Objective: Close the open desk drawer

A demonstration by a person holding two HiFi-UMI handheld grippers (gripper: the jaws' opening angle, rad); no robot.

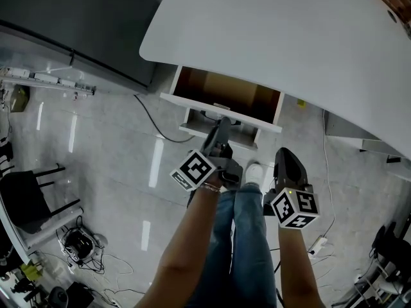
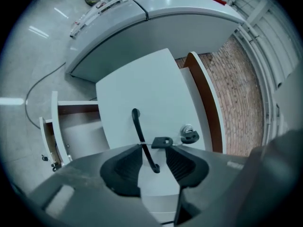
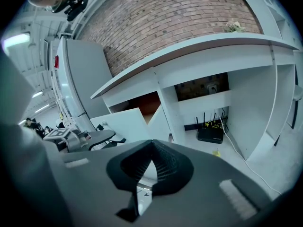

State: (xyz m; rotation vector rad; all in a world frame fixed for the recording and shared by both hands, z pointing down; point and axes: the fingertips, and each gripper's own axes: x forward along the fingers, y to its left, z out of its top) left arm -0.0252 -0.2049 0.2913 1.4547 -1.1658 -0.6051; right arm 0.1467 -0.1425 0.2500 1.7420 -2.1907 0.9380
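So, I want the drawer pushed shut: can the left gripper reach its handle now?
Likely yes: the left gripper has open jaws either side of the handle on the drawer, nothing blocking.

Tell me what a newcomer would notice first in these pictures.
The open drawer, its brown inside showing, sticks out from under the white desk and draws the eye first. Right in front of it, the left tongs stand open with the drawer's black handle between them, not gripped. The right tongs are shut and empty, held back beside the person's leg.
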